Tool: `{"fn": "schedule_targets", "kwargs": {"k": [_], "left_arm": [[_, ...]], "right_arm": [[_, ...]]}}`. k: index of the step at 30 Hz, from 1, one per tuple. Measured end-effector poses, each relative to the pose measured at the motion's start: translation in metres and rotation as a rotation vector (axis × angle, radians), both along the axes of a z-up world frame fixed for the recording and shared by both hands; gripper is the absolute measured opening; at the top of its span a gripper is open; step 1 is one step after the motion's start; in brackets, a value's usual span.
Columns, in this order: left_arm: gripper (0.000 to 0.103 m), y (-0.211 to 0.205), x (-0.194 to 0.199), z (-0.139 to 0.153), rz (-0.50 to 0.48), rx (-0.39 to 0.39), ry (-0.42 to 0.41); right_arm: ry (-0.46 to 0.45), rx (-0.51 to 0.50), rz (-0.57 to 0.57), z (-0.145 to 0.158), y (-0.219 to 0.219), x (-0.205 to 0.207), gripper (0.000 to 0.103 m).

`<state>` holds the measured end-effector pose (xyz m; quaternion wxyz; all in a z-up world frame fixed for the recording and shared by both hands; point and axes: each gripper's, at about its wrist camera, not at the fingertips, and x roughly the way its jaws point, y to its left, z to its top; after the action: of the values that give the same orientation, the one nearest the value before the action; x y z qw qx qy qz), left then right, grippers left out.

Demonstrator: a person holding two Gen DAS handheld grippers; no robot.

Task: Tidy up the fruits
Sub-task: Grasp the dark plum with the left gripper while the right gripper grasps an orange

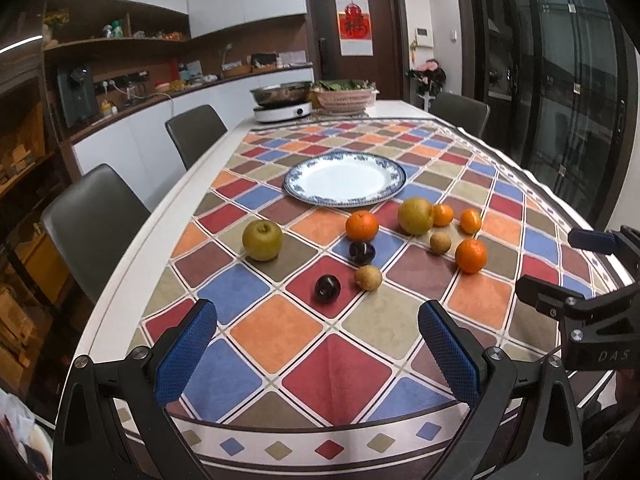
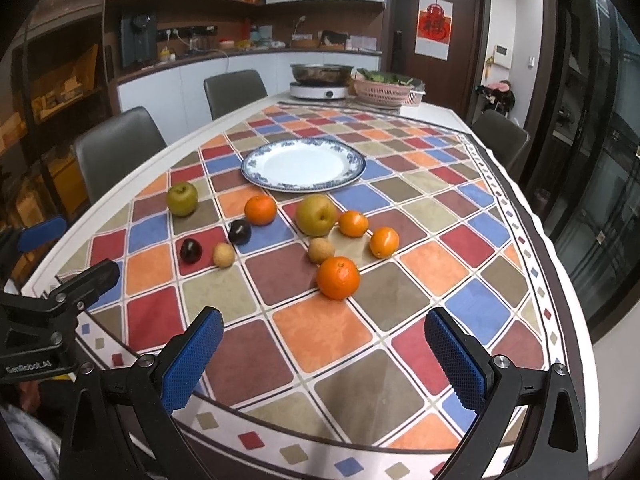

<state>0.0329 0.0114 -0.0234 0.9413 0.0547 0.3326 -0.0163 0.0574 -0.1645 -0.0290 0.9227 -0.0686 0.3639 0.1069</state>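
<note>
Gaping wide and holding nothing, left gripper (image 1: 316, 344) and right gripper (image 2: 324, 354) fingers hover above the tablecloth (image 2: 320, 332).

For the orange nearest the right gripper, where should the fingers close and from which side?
Grip the nearest orange across its widest middle, coming from the near table edge, probably tilted down. It is round, so any diameter suits, and that side is bare cloth. Behind it a small tan fruit sits close, so a far-side approach looks crowded. The right gripper is open, wide enough to straddle it.
</note>
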Motion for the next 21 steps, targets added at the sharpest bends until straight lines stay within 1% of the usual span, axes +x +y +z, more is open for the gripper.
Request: {"fn": "schedule_targets", "kwargs": {"k": [1,5,7,9,12,13,14,16,17,18,21], "left_arm": [[0.098,0.001,0.002,-0.001,-0.002,0.002,0.005],[0.097,0.001,0.017,-0.010,-0.034,0.001,0.044],[0.097,0.002,0.027,-0.015,-0.034,0.010,0.065],[0.097,0.004,0.035,-0.018,-0.035,0.010,0.084],[0.091,0.009,0.049,-0.025,-0.038,0.000,0.127],[0.089,0.010,0.053,-0.027,-0.043,-0.003,0.140],[0.089,0.011,0.058,-0.030,-0.047,-0.003,0.153],[0.083,0.013,0.065,-0.034,-0.051,-0.001,0.172],[0.083,0.014,0.071,-0.038,-0.055,0.001,0.185],[0.082,0.014,0.075,-0.040,-0.057,0.006,0.197],[0.076,0.014,0.086,-0.049,-0.075,-0.001,0.235]], "right_arm": [[0.009,-0.007,-0.001,-0.002,0.001,0.004,0.102],[0.043,-0.027,-0.007,-0.009,0.002,0.020,0.101],[0.063,-0.038,-0.006,-0.011,0.002,0.029,0.097],[0.084,-0.043,-0.003,-0.014,0.003,0.038,0.097],[0.111,-0.065,0.002,-0.019,0.008,0.052,0.096],[0.120,-0.067,0.005,-0.020,0.010,0.056,0.094],[0.130,-0.070,0.008,-0.022,0.011,0.060,0.092],[0.142,-0.078,0.018,-0.025,0.015,0.068,0.092],[0.149,-0.084,0.016,-0.027,0.016,0.072,0.091],[0.157,-0.083,0.018,-0.030,0.017,0.077,0.089],[0.178,-0.091,0.015,-0.036,0.019,0.087,0.086]]}}
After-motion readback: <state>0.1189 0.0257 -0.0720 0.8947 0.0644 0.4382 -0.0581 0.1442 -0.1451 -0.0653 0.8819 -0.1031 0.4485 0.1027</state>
